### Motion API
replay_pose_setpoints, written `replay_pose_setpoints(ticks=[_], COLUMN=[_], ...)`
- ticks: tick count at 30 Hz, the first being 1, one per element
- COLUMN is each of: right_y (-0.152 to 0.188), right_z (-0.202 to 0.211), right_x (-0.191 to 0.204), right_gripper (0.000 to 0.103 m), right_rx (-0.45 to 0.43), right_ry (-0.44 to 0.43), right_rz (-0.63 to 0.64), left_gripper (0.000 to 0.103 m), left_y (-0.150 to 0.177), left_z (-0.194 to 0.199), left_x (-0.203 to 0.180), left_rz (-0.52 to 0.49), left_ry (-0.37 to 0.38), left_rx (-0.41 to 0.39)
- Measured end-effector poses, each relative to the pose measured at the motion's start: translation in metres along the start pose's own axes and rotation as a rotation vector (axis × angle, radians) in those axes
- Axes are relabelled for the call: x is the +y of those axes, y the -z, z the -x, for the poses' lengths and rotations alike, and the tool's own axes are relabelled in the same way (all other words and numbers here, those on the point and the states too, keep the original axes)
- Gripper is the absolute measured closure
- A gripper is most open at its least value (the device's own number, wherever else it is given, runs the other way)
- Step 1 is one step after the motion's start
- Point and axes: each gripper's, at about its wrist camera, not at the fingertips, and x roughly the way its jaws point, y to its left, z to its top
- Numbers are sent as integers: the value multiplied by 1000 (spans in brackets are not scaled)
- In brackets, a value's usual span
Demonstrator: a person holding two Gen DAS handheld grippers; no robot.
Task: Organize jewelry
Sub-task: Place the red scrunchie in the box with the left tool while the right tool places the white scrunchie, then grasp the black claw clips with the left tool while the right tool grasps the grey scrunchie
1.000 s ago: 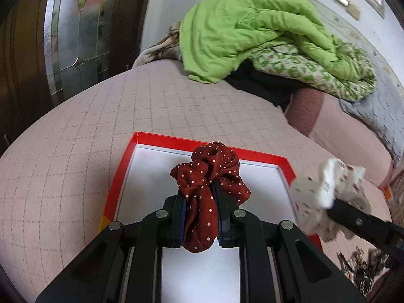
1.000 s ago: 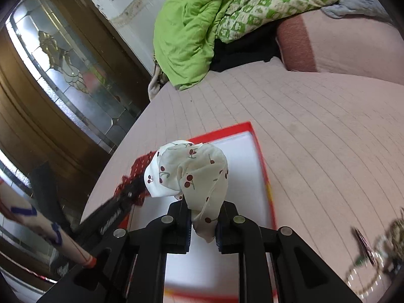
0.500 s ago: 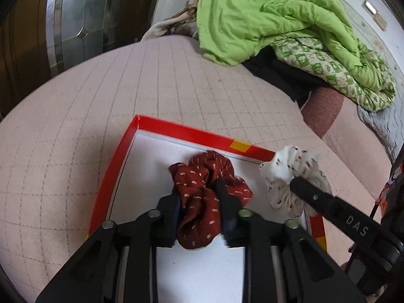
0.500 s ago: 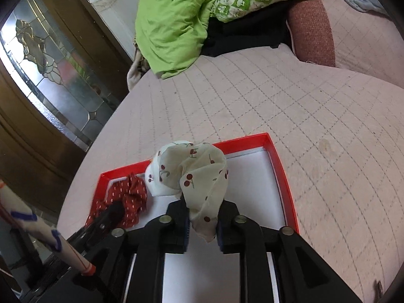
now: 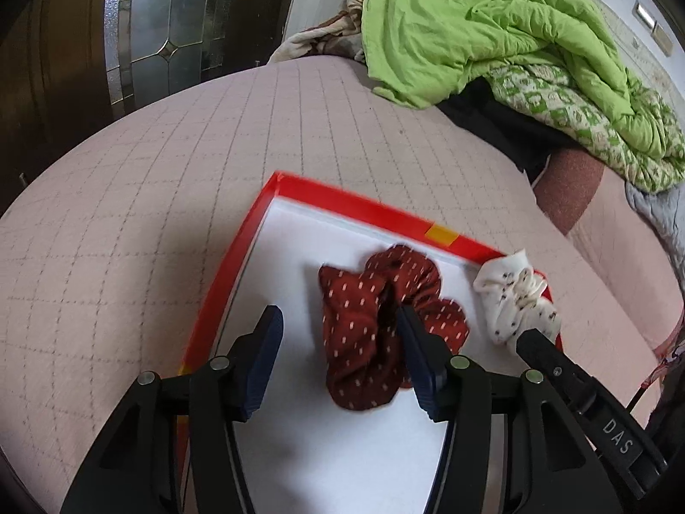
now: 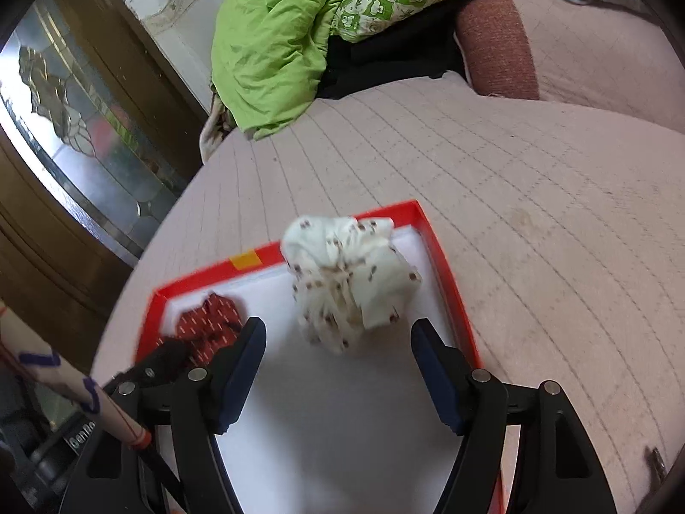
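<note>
A red-rimmed tray (image 5: 257, 214) with a white floor lies on the pink quilted bed; it also shows in the right wrist view (image 6: 445, 265). A dark red dotted scrunchie (image 5: 364, 334) lies in the tray against my right finger of the left gripper (image 5: 338, 325), which is open. It also shows in the right wrist view (image 6: 205, 325). A white cherry-print scrunchie (image 6: 346, 282) sits just beyond my open right gripper (image 6: 338, 338), near the tray's far right corner. It also shows in the left wrist view (image 5: 513, 300).
A green quilt (image 5: 471, 30) and patterned bedding are piled at the far side of the bed. A dark wooden door with leaded glass (image 5: 162, 34) stands to the left. A small dark jewelry piece (image 6: 655, 462) lies on the bed at right.
Both grippers have lowered over the tray and opened. The red scrunchie and the white scrunchie have been let go inside the tray.
</note>
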Motion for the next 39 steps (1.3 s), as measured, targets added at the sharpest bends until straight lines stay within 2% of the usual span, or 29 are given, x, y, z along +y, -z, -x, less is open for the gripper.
replay_pose_setpoints(ticks=[5,10,13,16,19,22,28,33,36,39], right_y=[18,46,62,72,78,87,103,116,121,124], right_z=[18,53,75,107,143,177,239,283,302,310], right_x=[-6,-14,-22,-28,-33,-45,-97,-166,-209,-252], right_gripper=[28,28,28,28,28,28,28,26,25,20], right_rx=[17,11,2,-48,-93,-143,-238,-322,-367,-363], right_ry=[20,22,0,-21,-53,-47,22,120,243,337], right_rz=[-13,-17,-35,-34,-17,2,-30,-163,-239,-307], left_gripper=[49,49,49,49,44,39,37,34,34,33], left_y=[19,49,67,82,92,108,148,179,193,204], left_z=[12,41,67,96,123,146,164,169,170,170], left_x=[5,-5,-16,-26,-42,-64,-111,-151,-169,-189], left_rz=[4,-53,-96,-110,-153,-208,-361,-462,-497,-527], left_ry=[-29,-18,-16,46,70,106,179,248,280,307], left_rx=[12,-2,-73,-156,-252,-315,-279,-201,-163,-120])
